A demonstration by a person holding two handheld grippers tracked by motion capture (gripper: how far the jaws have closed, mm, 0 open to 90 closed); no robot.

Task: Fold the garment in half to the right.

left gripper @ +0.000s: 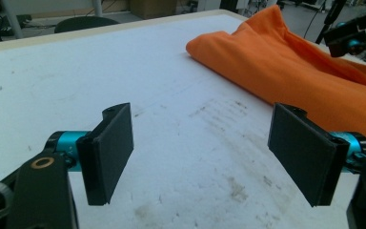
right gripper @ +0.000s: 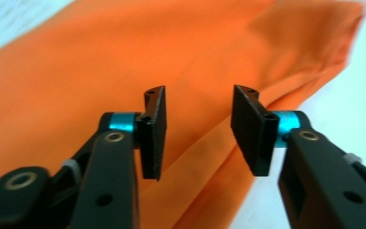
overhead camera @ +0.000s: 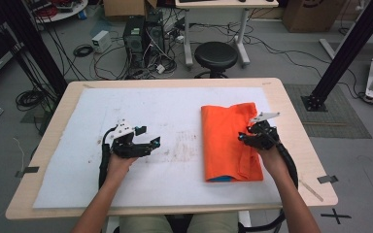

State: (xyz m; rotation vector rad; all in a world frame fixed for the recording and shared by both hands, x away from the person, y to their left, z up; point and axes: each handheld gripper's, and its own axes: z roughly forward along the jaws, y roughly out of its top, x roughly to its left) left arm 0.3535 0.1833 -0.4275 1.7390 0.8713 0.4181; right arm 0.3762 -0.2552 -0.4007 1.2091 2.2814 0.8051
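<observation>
White table cover has a folded orange cloth on it; right gripper hovers over it, jaws apart, gripping nothing, left gripper spread wide over bare cover.

Folded cloth on the table's right half, left gripper well apart — right gripper over the cloth's right edge

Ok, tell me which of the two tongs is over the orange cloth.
The right tongs, at the right of the high view: they hang over the folded orange cloth, jaws apart with nothing between them. The left tongs are over bare white table cover, beside the cloth.
</observation>
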